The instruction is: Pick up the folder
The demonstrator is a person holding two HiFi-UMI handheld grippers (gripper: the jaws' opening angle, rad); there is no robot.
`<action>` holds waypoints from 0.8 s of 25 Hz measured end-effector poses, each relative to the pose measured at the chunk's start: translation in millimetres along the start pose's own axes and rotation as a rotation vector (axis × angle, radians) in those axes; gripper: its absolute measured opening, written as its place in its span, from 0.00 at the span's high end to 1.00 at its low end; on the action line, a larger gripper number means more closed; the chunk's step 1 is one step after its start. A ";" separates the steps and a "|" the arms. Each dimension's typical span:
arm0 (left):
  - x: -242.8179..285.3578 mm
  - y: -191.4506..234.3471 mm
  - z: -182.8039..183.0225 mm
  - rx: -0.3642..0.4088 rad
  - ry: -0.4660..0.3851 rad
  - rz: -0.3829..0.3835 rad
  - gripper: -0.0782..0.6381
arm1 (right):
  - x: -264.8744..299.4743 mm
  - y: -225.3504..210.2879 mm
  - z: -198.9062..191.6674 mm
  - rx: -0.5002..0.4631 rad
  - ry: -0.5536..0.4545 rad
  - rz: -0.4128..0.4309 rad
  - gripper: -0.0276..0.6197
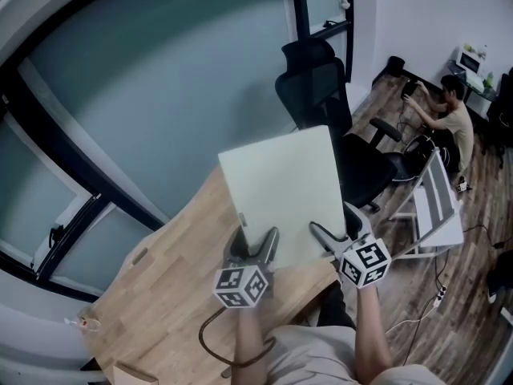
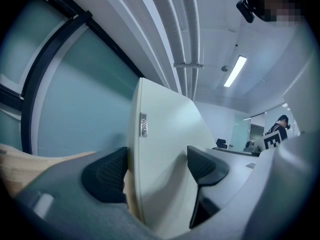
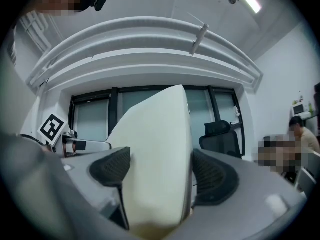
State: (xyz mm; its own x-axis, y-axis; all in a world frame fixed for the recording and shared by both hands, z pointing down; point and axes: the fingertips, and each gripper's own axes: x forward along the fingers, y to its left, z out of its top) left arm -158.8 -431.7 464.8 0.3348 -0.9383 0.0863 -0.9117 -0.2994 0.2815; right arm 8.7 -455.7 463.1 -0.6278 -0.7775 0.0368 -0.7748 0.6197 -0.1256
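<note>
The folder (image 1: pixel 280 187) is sitting at the centre of the head view, lifted clear of the desk (image 1: pixel 164 295) and tilting away from the person. Both tools are grasping its near edge: the left gripper (image 1: pixel 258 251) is pinching it beside the spine corner, and the right gripper (image 1: pixel 327 237) is clamping the opposite corner. Holding two well-separated corners is probably keeping the wide, thin cover from sagging or swinging while it is being raised.
</note>
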 end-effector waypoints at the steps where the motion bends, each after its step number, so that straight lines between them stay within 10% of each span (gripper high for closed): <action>1: -0.1 -0.5 0.0 0.006 0.002 -0.002 0.39 | -0.3 0.2 -0.2 -0.004 0.002 0.000 0.36; 20: -2.6 -4.3 6.8 0.041 -0.005 -0.008 0.39 | -1.3 1.7 3.8 -0.010 0.007 0.004 0.36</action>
State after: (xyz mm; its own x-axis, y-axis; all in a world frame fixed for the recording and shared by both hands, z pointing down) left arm -157.4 -429.1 456.9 0.3409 -0.9367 0.0796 -0.9181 -0.3135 0.2423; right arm 8.5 -454.1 459.0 -0.6313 -0.7743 0.0437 -0.7730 0.6237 -0.1159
